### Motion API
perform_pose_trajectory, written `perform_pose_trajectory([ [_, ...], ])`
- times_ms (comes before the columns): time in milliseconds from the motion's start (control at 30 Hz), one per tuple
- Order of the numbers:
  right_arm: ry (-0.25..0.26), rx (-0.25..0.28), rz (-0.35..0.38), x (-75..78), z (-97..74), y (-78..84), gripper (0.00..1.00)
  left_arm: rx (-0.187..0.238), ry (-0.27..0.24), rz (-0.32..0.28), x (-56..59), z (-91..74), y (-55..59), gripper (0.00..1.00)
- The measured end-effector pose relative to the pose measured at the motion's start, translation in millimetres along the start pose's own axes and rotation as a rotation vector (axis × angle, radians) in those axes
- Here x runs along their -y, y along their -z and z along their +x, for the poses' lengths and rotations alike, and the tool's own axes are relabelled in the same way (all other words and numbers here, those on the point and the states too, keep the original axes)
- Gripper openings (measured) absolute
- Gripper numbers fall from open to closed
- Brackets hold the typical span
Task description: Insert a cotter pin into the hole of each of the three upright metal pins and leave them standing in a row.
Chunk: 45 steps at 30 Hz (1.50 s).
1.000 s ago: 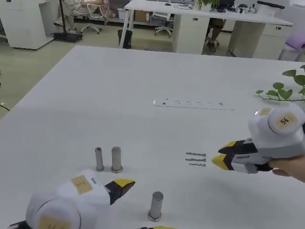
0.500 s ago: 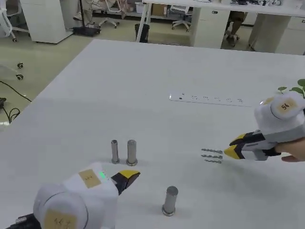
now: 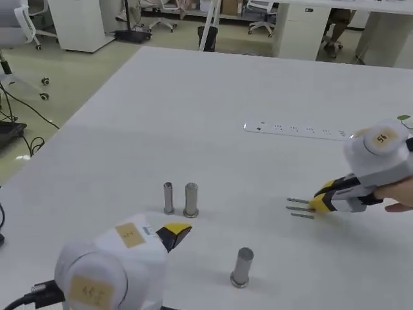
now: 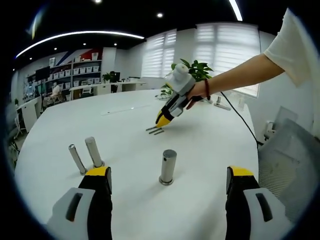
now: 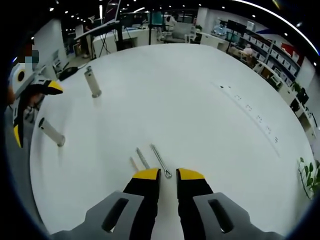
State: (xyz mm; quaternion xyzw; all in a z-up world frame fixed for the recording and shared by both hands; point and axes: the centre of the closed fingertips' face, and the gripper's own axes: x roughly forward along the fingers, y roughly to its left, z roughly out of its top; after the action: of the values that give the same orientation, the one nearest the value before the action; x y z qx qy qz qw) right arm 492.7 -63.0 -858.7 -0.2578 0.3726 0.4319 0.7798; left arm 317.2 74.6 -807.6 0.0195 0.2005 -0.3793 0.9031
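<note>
Three upright metal pins stand on the white table: a thin pin (image 3: 168,197) beside a thicker pin (image 3: 191,199), and a third pin (image 3: 242,267) nearer me. Three cotter pins (image 3: 298,208) lie side by side to the right. My right gripper (image 3: 317,202) has its tips at their right ends. In the right gripper view, its jaws (image 5: 168,176) stand narrowly open, with the looped head of one cotter pin (image 5: 161,161) lying between the tips. My left gripper (image 4: 169,171) is wide open and holds nothing, just short of the near pin (image 4: 167,166).
A white power strip (image 3: 298,132) lies farther back on the table (image 3: 193,110). A plant (image 4: 192,70) stands at the table's far right. Desks and office chairs fill the room beyond the far edge.
My right gripper has moved left to the cotter pins and its jaws have narrowed. The left gripper has stayed near the front pin. The head camera has shifted.
</note>
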Motion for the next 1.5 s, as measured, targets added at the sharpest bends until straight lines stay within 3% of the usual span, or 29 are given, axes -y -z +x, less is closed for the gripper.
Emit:
perform_pose_trajectory([
  [200, -0.055, -0.035, 0.000, -4.3, 4.8, 3.7, 0.13, -0.006, -0.004, 0.000, -0.9, -1.1, 1.4, 0.94],
  [233, -0.061, -0.008, 0.008, -5.1, 5.7, -1.2, 0.13, -0.005, -0.002, 0.000, -0.8, -1.3, 1.2, 0.94],
  [400, -0.068, -0.054, -0.029, 0.1, 4.1, 1.4, 0.09, -0.006, 0.000, 0.002, -1.4, -1.7, 1.2, 0.91],
  [700, -0.074, -0.135, -0.223, -4.0, 4.8, 1.3, 0.05, -0.010, 0.002, 0.000, -1.7, -1.9, 2.1, 0.88],
  [733, -0.069, -0.137, -0.274, -3.1, 5.0, 0.0, 0.04, -0.011, 0.003, 0.000, -1.6, -1.9, 2.2, 0.87],
  [1000, -0.051, -0.172, -0.347, -5.1, 5.9, -0.1, 0.02, -0.004, -0.002, -0.005, -3.1, -3.0, 0.6, 0.85],
  [1300, -0.024, -0.152, -0.400, -3.7, -3.0, -8.8, 0.01, 0.013, -0.024, -0.022, -10.6, -8.7, -3.9, 0.82],
  [1500, -0.001, -0.125, -0.458, -12.3, -16.1, -21.6, 0.01, 0.027, -0.030, -0.074, -14.4, -13.7, -9.0, 0.74],
])
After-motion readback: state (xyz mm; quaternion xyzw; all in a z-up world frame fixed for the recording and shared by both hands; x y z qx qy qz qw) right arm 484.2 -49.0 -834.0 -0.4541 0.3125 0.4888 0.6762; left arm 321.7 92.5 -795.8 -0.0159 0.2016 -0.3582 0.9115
